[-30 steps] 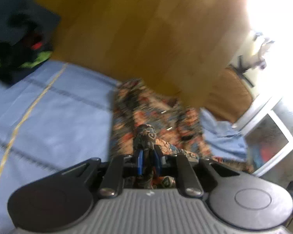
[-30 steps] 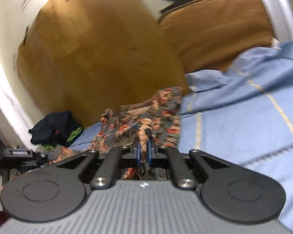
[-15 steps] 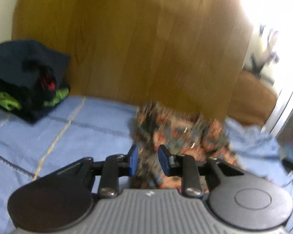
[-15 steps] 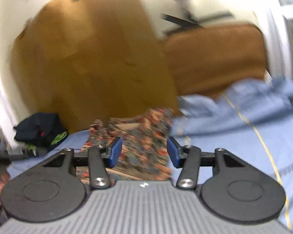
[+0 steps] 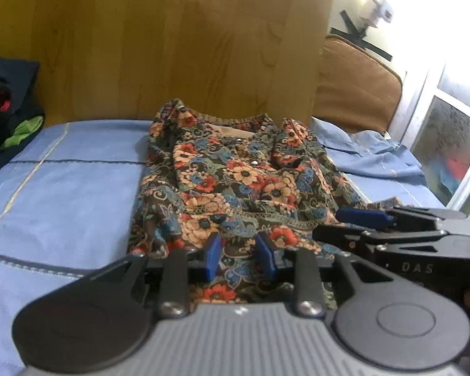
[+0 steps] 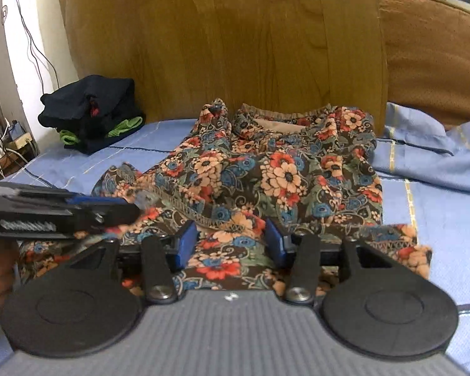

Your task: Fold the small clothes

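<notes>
floral garment (image 5: 235, 181): lies on the blue bedsheet (image 5: 72, 181) against the wooden headboard (image 5: 178, 40), a lower panel doubled up over the body, its trimmed hem crossing the middle.
left tool (image 5: 237, 255): jaws narrowly apart after just opening; cloth shows in the gap, pads not pressing it.
right tool (image 6: 232, 242): jaws wider, its gap having just narrowed a little; cloth lies under them, nothing gripped.
risk, fold: loose, rumpled layers may spring back or slide once let go, leaving a crooked edge.
risk, snag: a pad catching the hem trim while pulling away could drag the top layer off.
risk, crowding: both tools sit close together; bumping could nudge the cloth.
dark clothes pile (image 6: 92, 114): well apart, no hazard.
</notes>
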A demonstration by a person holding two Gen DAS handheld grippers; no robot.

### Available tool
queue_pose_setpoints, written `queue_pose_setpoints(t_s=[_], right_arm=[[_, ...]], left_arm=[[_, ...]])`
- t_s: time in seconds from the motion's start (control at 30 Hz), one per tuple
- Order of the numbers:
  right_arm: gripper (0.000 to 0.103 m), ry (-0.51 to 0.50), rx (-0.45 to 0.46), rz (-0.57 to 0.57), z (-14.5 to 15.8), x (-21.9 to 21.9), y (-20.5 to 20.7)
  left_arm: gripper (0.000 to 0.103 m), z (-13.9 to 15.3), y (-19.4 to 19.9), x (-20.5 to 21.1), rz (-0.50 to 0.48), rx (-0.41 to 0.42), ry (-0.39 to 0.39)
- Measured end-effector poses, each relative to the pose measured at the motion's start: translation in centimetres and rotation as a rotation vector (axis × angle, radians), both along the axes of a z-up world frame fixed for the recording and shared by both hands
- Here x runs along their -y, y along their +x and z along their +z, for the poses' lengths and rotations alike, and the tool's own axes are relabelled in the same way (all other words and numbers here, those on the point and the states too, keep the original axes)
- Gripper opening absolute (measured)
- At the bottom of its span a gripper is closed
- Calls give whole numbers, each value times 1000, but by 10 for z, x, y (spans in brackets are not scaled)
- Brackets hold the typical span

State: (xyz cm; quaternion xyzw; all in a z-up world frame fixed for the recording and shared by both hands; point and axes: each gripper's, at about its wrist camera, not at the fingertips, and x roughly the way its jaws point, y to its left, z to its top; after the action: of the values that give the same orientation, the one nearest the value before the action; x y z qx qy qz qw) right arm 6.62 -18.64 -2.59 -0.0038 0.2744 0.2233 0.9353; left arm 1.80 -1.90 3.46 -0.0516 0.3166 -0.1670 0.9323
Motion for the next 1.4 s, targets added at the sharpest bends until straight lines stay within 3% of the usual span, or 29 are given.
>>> queue_pose_setpoints(t_s=[0.2,0.37,0.5,1.4], right_arm=[[52,127,58,-26,-6,15,-13],[52,301,8,-58,-10,37,-8],[52,364,-10,-55,-11,44,-7],[52,404,-16,-54,-12,49,-8]], left_arm=[[29,-5,-6,12,-2,63,74],[34,-2,-7,5,-11,48,40],[37,-2,-6,4,-18,40,24],[44,-2,-6,5,-25,33,15]])
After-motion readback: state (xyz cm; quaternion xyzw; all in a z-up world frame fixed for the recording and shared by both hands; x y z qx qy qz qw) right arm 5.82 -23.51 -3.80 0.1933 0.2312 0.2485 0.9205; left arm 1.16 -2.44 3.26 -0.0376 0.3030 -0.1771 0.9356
